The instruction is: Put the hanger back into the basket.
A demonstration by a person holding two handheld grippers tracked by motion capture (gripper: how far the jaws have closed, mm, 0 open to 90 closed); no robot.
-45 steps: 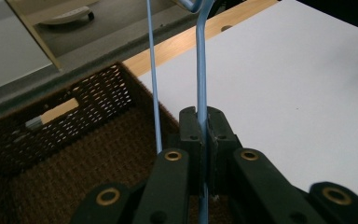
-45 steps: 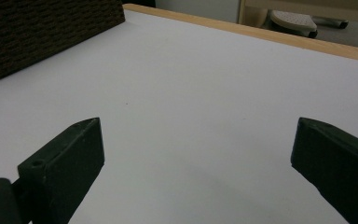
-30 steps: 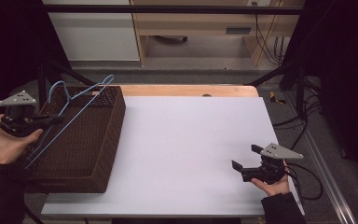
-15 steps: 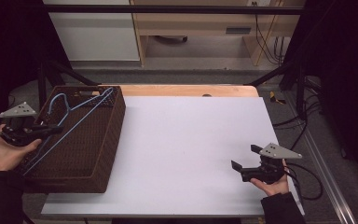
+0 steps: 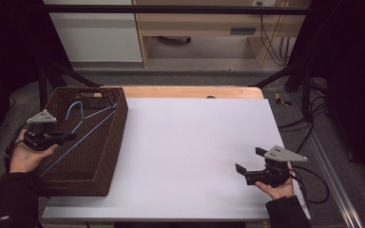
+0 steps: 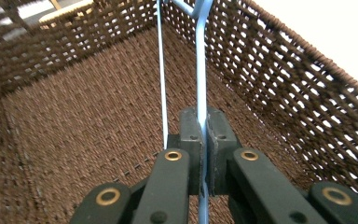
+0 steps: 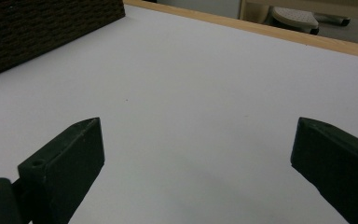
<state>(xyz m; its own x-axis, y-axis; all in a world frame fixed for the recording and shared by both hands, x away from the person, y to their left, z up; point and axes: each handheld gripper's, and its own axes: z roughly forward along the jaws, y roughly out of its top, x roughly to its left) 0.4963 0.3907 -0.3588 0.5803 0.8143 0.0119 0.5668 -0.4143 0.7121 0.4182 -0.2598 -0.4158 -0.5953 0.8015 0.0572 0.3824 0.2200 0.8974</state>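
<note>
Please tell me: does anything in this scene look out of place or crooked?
Only mildly: the blue hanger lies slanted across the brown basket, its hook toward the far wall, because the left gripper pinches its wire. The white table looks tidy.

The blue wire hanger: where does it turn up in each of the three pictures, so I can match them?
High view: the blue wire hanger lies slanted inside the brown woven basket at left, pinched by the left gripper.
Left gripper view: it runs up the middle from the shut jaws.
Right gripper view: not in it.
Shared landmark: the basket, top left in the right gripper view.
</note>
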